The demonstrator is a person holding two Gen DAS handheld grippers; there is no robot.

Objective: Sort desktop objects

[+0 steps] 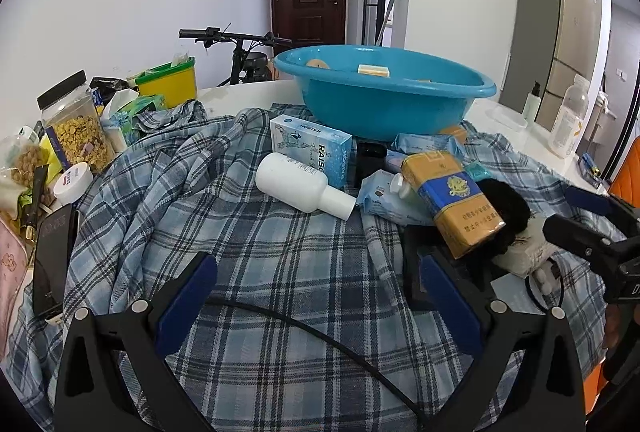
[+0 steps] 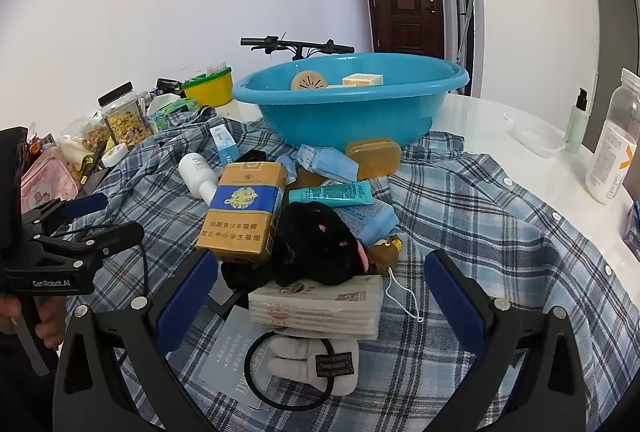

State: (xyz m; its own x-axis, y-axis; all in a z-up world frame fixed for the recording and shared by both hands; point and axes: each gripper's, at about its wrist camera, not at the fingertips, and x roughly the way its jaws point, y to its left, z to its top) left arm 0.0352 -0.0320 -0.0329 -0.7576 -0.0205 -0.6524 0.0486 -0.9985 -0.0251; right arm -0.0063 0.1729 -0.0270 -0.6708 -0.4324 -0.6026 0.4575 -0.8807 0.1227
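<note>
Desktop objects pile mid-frame on the plaid shirt (image 2: pixel 460 200): yellow-blue carton (image 2: pixel 244 208) leaning on black plush (image 2: pixel 320 244), tissue pack (image 2: pixel 320 304) under it, white bottle (image 1: pixel 300 184) left of the carton. Blue basin (image 2: pixel 348 104) sits behind, upper centre. We see left gripper (image 1: pixel 316 296) and right gripper (image 2: pixel 320 296) both spread, holding nothing.

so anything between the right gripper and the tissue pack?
Nothing visible: the right gripper is open, and the tissue pack lies between its fingers. The black plush rests on its far edge, and the cigarette carton leans on that.
</note>
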